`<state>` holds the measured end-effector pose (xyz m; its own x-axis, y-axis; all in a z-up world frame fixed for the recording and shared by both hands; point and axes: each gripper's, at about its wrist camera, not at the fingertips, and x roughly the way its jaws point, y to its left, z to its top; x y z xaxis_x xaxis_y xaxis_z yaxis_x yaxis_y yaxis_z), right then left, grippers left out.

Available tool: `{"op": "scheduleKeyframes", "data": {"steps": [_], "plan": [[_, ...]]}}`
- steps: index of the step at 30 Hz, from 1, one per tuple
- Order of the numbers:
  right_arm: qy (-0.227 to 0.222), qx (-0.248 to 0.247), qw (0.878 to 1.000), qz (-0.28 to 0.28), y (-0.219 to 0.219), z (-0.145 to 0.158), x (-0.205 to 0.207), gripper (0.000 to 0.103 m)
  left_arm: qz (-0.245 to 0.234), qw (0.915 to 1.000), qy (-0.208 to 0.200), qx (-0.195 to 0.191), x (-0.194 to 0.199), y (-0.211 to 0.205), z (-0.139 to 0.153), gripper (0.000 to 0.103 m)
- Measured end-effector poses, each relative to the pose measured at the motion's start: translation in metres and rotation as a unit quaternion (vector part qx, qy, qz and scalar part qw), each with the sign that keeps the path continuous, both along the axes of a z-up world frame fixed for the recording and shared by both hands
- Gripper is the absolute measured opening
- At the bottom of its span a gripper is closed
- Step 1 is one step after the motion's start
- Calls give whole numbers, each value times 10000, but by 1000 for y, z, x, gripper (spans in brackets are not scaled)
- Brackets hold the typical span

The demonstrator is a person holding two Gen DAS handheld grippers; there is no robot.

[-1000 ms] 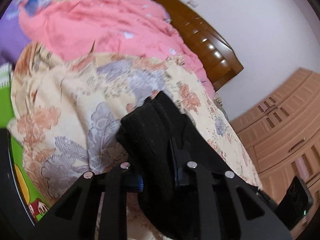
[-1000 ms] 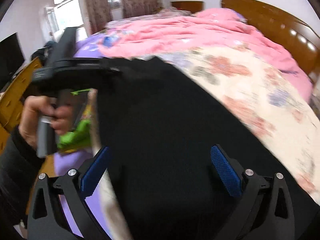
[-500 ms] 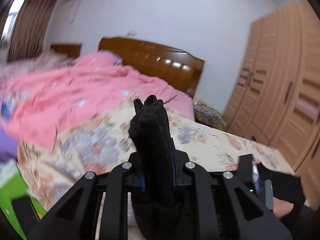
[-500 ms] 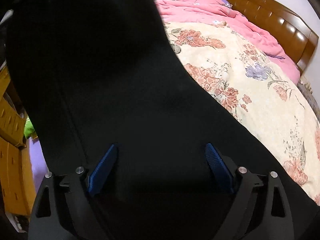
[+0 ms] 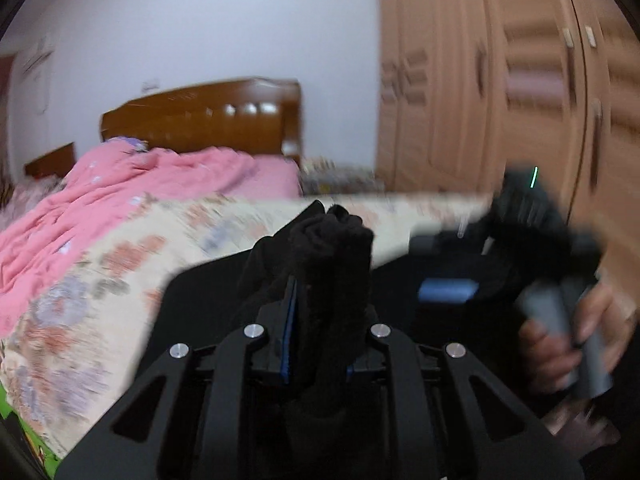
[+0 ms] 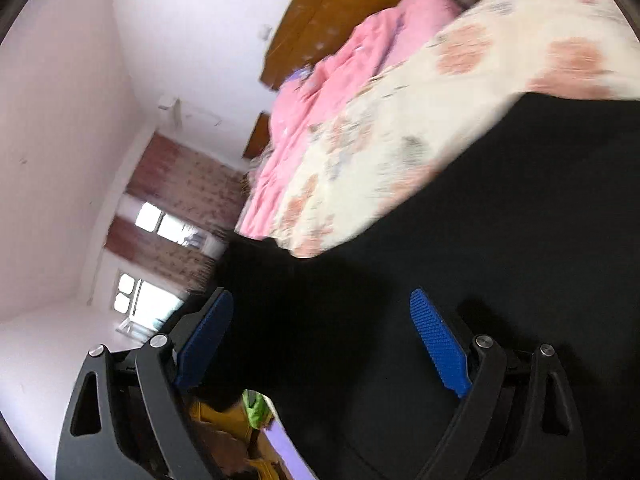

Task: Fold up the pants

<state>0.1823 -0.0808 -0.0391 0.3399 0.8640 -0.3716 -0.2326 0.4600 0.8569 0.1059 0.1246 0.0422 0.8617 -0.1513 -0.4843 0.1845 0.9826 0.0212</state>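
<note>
The left claw [image 5: 316,312] is pinching a bunched fold of the black pants [image 5: 332,248], whose cloth stands up in a thick wad between the nearly closed jaws and spreads out dark below and to both sides. The pants lie over the near part of the bed, on a cream floral quilt [image 5: 100,280]; a pink blanket [image 5: 132,184] sits further up toward the wooden headboard [image 5: 200,116]. In the left wrist view, the right claw [image 5: 448,264] appears blurred at the right, one blue pad showing, with a hand [image 5: 568,340] gripping its grey handle in front of a wardrobe [image 5: 500,80]. In the right wrist view that claw [image 6: 320,332] is spread wide; its jaws have just been closing and then eased slightly wider. Black cloth fills the space between the blue pads [image 6: 438,340], but whether it touches them cannot be told. That view is tilted, with curtains [image 6: 180,200] and a window [image 6: 148,304] at the left.
</note>
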Motion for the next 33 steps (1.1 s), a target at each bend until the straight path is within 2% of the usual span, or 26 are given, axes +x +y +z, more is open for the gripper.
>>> {"op": "scheduleKeyframes", "data": {"steps": [2, 4, 5, 6, 8, 9, 12, 15, 18, 21, 23, 25, 26, 27, 29, 33], "plan": [[190, -151, 9997, -71, -11, -11, -5, 89, -158, 9988, 383, 276, 9, -27, -31, 21], [69, -164, 9998, -21, -9, -11, -14, 88, -316, 9960, 685, 468, 11, -39, -59, 29], [43, -225, 9997, 19, -12, -11, -13, 88, -359, 9961, 626, 506, 7, -40, -62, 38], [29, -332, 9994, 82, -9, -9, -15, 89, -436, 9961, 593, 485, 1, -38, -62, 56], [-67, -511, 9985, 176, -5, -4, -19, 89, -743, 9955, 516, 275, -13, -30, -54, 80], [-86, -553, 9982, 225, -1, -6, -18, 89, -791, 9959, 341, 259, -25, -25, -48, 85], [-47, -797, 9953, 546, 14, -4, -24, 89, -580, 9981, 30, 197, -53, -2, -33, 88], [-44, -1178, 9866, 1127, 45, -5, -35, 89, 59, 10000, -45, 57, -67, 42, -28, 91], [-69, -1232, 9808, 1510, 72, -7, -46, 89, 735, 9972, 140, 78, -74, 86, -39, 91], [-136, -1314, 9808, 1433, 91, -7, -43, 86, 1085, 9935, 348, -7, -82, 117, -54, 91], [-108, -1157, 9849, 1286, 96, -6, -32, 77, 1120, 9929, 395, -43, -86, 125, -59, 91], [-119, -1171, 9859, 1187, 106, -10, -21, 55, 1074, 9930, 479, -61, -92, 124, -63, 92], [-222, -1330, 9843, 1138, 109, -11, -21, 36, 1049, 9930, 542, -19, -87, 122, -66, 92], [-386, -1465, 9827, 1062, 111, -10, -23, 27, 1034, 9930, 579, 21, -88, 120, -67, 92], [-604, -1463, 9828, 951, 110, -4, -28, 22, 993, 9929, 652, 45, -86, 120, -72, 93], [-1249, -1630, 9761, 708, 113, 28, -35, 20, 994, 9923, 732, 41, -71, 116, -74, 93]]}}
